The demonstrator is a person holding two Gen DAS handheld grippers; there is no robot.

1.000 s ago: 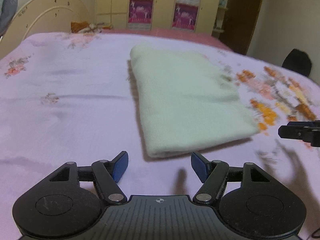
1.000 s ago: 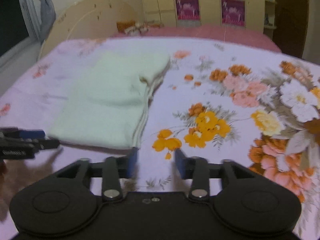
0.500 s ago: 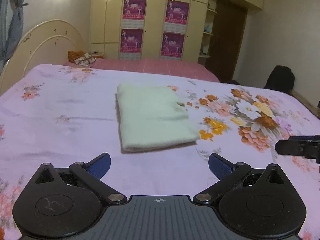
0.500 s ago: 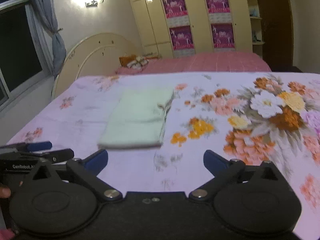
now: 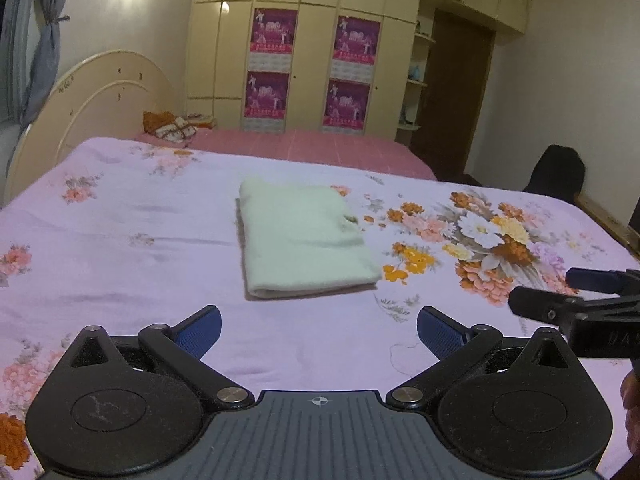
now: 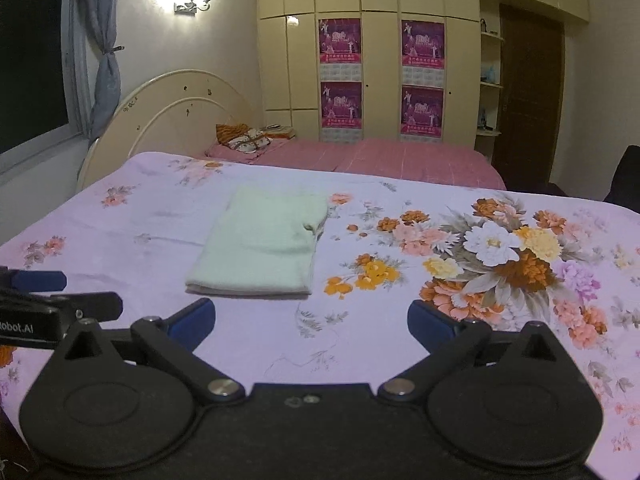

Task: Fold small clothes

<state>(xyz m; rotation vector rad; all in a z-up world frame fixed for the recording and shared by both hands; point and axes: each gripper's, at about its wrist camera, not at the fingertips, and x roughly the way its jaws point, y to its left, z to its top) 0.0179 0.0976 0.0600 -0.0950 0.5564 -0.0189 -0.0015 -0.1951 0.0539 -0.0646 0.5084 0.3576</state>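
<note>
Pale-green folded cloth (image 5: 304, 236) lies flat; left gripper (image 5: 319, 330) and right gripper (image 6: 311, 318) hover level, both spread apart.

Ahead of my jaws spreads a lilac bedsheet (image 5: 120, 248) printed with a big flower cluster (image 6: 508, 256) off to my right. Beyond it lies a pink bed (image 6: 380, 156) with a patterned pillow (image 6: 244, 138), a cream headboard (image 5: 100, 92) to the left, and wardrobe doors carrying four purple posters (image 6: 340, 42).
</note>
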